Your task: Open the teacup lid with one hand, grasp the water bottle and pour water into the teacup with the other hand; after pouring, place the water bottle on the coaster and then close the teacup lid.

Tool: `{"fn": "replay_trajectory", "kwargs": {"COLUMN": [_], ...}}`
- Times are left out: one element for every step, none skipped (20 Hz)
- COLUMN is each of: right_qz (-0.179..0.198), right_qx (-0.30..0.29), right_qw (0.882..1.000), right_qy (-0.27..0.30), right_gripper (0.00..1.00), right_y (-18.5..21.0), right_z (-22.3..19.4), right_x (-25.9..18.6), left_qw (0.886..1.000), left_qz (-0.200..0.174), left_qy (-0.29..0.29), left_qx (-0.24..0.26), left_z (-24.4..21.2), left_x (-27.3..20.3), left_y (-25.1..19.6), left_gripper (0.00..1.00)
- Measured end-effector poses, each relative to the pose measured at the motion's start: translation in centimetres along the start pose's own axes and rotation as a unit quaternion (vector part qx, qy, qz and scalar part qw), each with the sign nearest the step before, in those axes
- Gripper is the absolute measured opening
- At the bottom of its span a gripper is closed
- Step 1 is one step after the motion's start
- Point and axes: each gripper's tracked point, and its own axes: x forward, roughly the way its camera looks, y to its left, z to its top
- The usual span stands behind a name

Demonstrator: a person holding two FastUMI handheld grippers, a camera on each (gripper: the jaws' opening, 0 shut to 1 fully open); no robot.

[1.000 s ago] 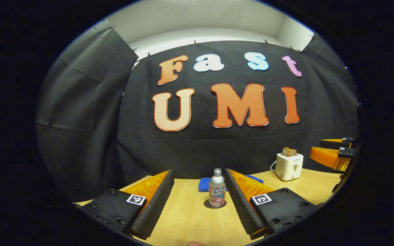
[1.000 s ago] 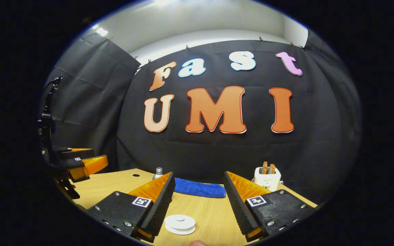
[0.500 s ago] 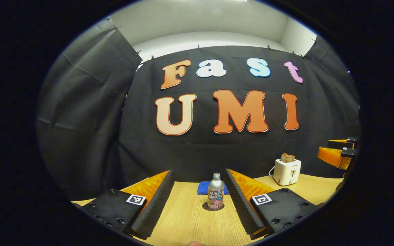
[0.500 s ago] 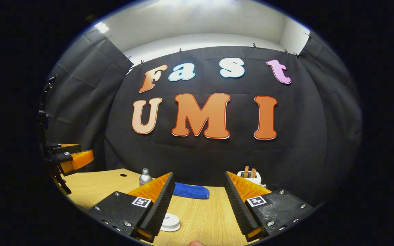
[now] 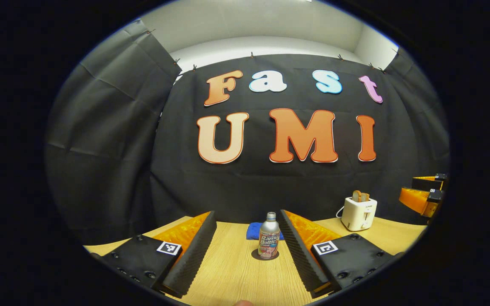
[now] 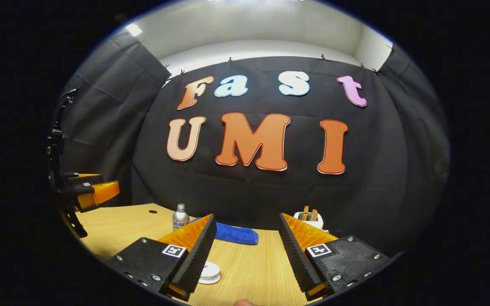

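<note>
Both grippers, left gripper and right gripper, hover level, jaws apart.

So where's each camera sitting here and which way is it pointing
Left gripper view: rides the left hand-held gripper, low over the table, facing the water bottle on its coaster; its own open fingers show.
Right gripper view: rides the right hand-held gripper, facing the back cloth; its open fingers, with the white teacup lid partly behind one.
Shared: bottle, blue cloth, toaster, each other's gripper.
</note>
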Motion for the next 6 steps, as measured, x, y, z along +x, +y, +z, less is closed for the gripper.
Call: {"fn": "replay_trajectory", "kwargs": {"right_qz": [-0.001, 0.000, 0.001, 0.001, 0.001, 0.000], "right_qx": [-0.001, -0.002, -0.002, 0.000, 0.001, 0.001], "right_qw": [1.000, 1.000, 1.000, 1.000, 1.000, 1.000], "right_qy": [0.000, 0.000, -0.001, -0.004, -0.006, -0.008], "right_gripper": [0.88, 0.88, 0.89, 0.89, 0.89, 0.89], "right_y": [-0.04, -0.06, 0.00, -0.06, -0.09, -0.15], "right_z": [-0.01, 0.10, 0.28, 0.55, 0.67, 0.79], "right_x": [-0.01, 0.02, -0.12, -0.21, -0.27, -0.33], "left_qw": [1.000, 1.000, 1.000, 1.000, 1.000, 1.000], "left_qz": [0.000, 0.003, -0.001, -0.003, -0.006, -0.008], "left_qy": [0.000, 0.003, 0.005, 0.006, 0.006, 0.006], "left_qx": [0.000, 0.002, 0.001, -0.002, -0.004, -0.004], "left_z": [0.03, -0.17, -0.28, -0.40, -0.39, -0.54], "left_x": [0.00, 0.02, 0.04, 0.05, 0.02, 0.03], "left_y": [-0.08, 0.04, -0.18, -0.36, -0.58, -0.75], "left_gripper": [0.94, 0.94, 0.94, 0.96, 0.98, 1.00]}}
